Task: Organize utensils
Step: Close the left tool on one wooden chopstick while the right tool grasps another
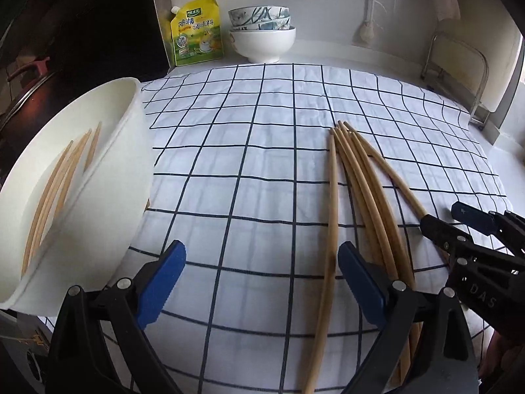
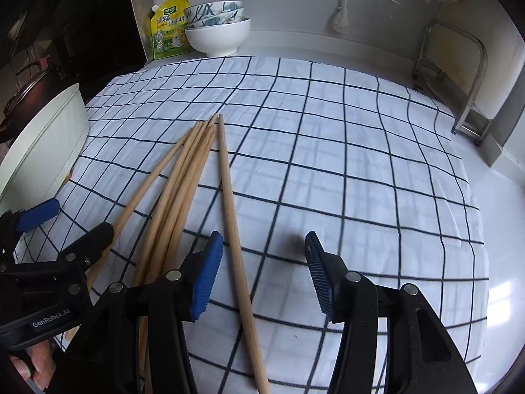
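Observation:
Several wooden chopsticks (image 1: 361,190) lie fanned on the checked cloth (image 1: 256,151); they also show in the right wrist view (image 2: 183,184). A white tub (image 1: 98,197) at the left holds several more chopsticks (image 1: 55,190). My left gripper (image 1: 262,282) is open and empty, low over the cloth, with the leftmost chopstick (image 1: 331,229) between its fingers. My right gripper (image 2: 262,279) is open, with the rightmost chopstick (image 2: 233,223) lying between its fingers. It shows at the right of the left wrist view (image 1: 459,226). The left gripper shows at the left of the right wrist view (image 2: 62,226).
A yellow seasoning pouch (image 1: 197,32) and stacked bowls (image 1: 262,32) stand at the back by the wall. A metal rack (image 1: 459,75) stands at the back right. A dark pot (image 1: 29,88) sits at the far left behind the tub.

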A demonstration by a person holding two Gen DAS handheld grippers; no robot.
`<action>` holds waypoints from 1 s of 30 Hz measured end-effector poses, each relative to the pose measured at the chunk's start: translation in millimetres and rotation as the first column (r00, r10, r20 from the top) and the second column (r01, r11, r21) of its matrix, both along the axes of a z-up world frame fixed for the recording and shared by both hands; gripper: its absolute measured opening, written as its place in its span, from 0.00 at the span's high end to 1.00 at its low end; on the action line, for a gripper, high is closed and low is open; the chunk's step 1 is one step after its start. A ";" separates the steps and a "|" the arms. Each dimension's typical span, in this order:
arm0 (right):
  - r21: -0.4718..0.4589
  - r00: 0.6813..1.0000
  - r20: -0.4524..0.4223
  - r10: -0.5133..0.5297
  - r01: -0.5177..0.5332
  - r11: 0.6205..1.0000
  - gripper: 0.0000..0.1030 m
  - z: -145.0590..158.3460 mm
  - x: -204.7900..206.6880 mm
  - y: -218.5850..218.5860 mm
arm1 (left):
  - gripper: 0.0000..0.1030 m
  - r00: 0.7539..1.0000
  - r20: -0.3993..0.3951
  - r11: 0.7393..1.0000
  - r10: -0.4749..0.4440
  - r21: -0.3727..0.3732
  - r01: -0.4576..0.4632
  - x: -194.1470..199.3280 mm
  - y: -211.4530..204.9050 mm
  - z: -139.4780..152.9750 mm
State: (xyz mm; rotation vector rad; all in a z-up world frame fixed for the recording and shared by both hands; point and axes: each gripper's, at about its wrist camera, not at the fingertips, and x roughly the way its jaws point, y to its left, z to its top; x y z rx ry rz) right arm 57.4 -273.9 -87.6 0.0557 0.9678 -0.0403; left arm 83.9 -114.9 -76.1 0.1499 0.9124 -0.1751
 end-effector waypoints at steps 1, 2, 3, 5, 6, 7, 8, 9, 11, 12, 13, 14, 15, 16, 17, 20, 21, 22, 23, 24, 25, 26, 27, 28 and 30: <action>-0.006 1.000 0.001 0.003 -0.003 1.000 0.51 -0.3 1.6 1.1 | 0.10 1.000 0.001 1.000 0.001 -0.004 -0.001 0.5 0.3 0.1; -0.016 1.000 0.001 0.006 -0.006 1.000 0.51 -0.7 3.4 2.5 | 0.10 1.000 -0.001 1.000 0.002 -0.006 -0.002 1.4 0.3 -0.1; -0.027 1.000 0.003 0.009 -0.009 1.000 0.51 -0.9 4.7 3.9 | 0.10 1.000 -0.004 1.000 0.000 -0.006 0.000 2.9 -0.3 -0.8; -0.038 1.000 0.006 0.017 -0.017 0.999 0.51 -1.2 6.4 6.1 | 0.10 1.000 -0.008 1.000 -0.005 0.002 0.005 5.4 -2.8 -2.5; -0.039 1.000 0.007 0.019 -0.019 0.999 0.51 -1.3 7.2 6.3 | 0.10 1.000 -0.010 1.000 -0.008 0.006 0.008 6.6 -4.4 -3.4; -0.042 1.000 0.008 0.020 -0.020 0.999 0.51 -1.4 7.6 6.4 | 0.10 1.000 -0.013 1.000 -0.012 0.006 0.012 7.3 -5.7 -4.3; -0.045 1.000 0.009 0.020 -0.020 0.999 0.51 -1.6 8.0 6.2 | 0.10 1.000 -0.016 1.000 -0.015 0.005 0.015 7.9 -7.1 -4.9; -0.046 1.000 0.010 0.021 -0.021 0.999 0.51 -1.6 8.2 5.5 | 0.10 1.000 -0.025 1.000 -0.019 0.010 0.020 8.3 -8.9 -7.1; -0.048 1.000 0.013 0.024 -0.023 0.999 0.51 -2.0 7.4 5.9 | 0.10 0.999 -0.028 1.000 -0.027 0.012 0.027 7.9 -10.7 -9.7; -0.046 1.000 0.016 0.026 -0.026 0.999 0.51 -2.2 6.3 6.1 | 0.10 0.999 -0.025 1.000 -0.027 0.013 0.027 8.1 -11.1 -9.4; -0.044 0.999 0.018 0.029 -0.028 0.999 0.52 -2.3 5.4 6.5 | 0.10 0.999 -0.022 0.999 -0.029 0.013 0.029 8.0 -10.5 -9.5; -0.045 0.999 0.021 0.034 -0.033 0.998 0.54 -2.4 4.2 7.4 | 0.12 0.999 -0.020 0.999 -0.030 0.012 0.030 7.5 -10.1 -9.7; -0.044 0.999 0.023 0.038 -0.037 0.998 0.56 -2.2 3.6 8.5 | 0.14 0.999 -0.023 0.999 -0.034 -0.002 0.034 7.1 -9.0 -9.9; -0.040 0.999 0.025 0.047 -0.046 0.998 0.62 -1.9 3.1 10.0 | 0.22 0.999 -0.029 0.999 -0.041 -0.021 0.040 6.7 -8.1 -9.7; -0.039 0.998 0.027 0.055 -0.053 0.998 0.72 -1.5 2.0 11.5 | 0.26 0.998 -0.034 0.998 -0.048 -0.037 0.046 6.0 -8.5 -8.8; -0.047 0.997 0.032 0.067 -0.065 0.997 0.92 -0.6 -0.2 16.1 | 0.59 0.996 -0.037 0.995 -0.087 -0.049 0.085 -0.3 -15.2 -5.2; -0.039 0.997 0.033 0.064 -0.063 0.997 0.93 -0.4 -0.6 15.0 | 0.65 0.995 -0.039 0.994 -0.095 -0.050 0.093 -2.7 -17.4 -4.9; -0.021 0.998 0.035 0.059 -0.058 0.998 0.93 -0.2 -1.2 12.6 | 0.78 0.994 -0.043 0.994 -0.102 -0.051 0.100 -3.7 -18.9 -4.2; -0.002 0.998 0.036 0.054 -0.054 0.999 0.94 0.0 -1.4 10.1 | 0.90 0.993 -0.051 0.993 -0.108 -0.060 0.105 -4.2 -19.4 -3.6; 0.026 0.998 0.039 0.046 -0.047 0.999 0.94 0.1 -2.4 6.9 | 0.92 0.992 -0.062 0.992 -0.110 -0.072 0.105 -3.8 -18.8 -3.3; 0.056 0.998 0.040 0.039 -0.041 0.998 0.94 0.1 -3.1 3.6 | 0.93 0.992 -0.070 0.991 -0.110 -0.081 0.104 -3.6 -17.6 -3.1; 0.077 0.999 0.042 0.031 -0.034 0.996 0.94 0.2 -3.7 0.8 | 0.93 0.991 -0.082 0.990 -0.109 -0.097 0.101 -3.0 -15.5 -2.8; 0.101 0.999 0.043 0.023 -0.027 0.995 0.94 0.4 -4.4 -2.2 | 0.93 0.990 -0.094 0.989 -0.107 -0.113 0.096 -2.5 -13.0 -2.1; 0.111 0.999 0.044 0.020 -0.024 0.994 0.94 0.9 -4.7 -3.6 | 0.93 0.989 -0.100 0.988 -0.105 -0.121 0.093 -1.9 -10.8 -1.6; 0.142 0.998 0.058 0.004 -0.012 0.990 0.94 4.0 -7.2 -7.6 | 0.93 0.989 -0.104 0.986 -0.107 -0.142 0.091 -3.5 -5.3 2.9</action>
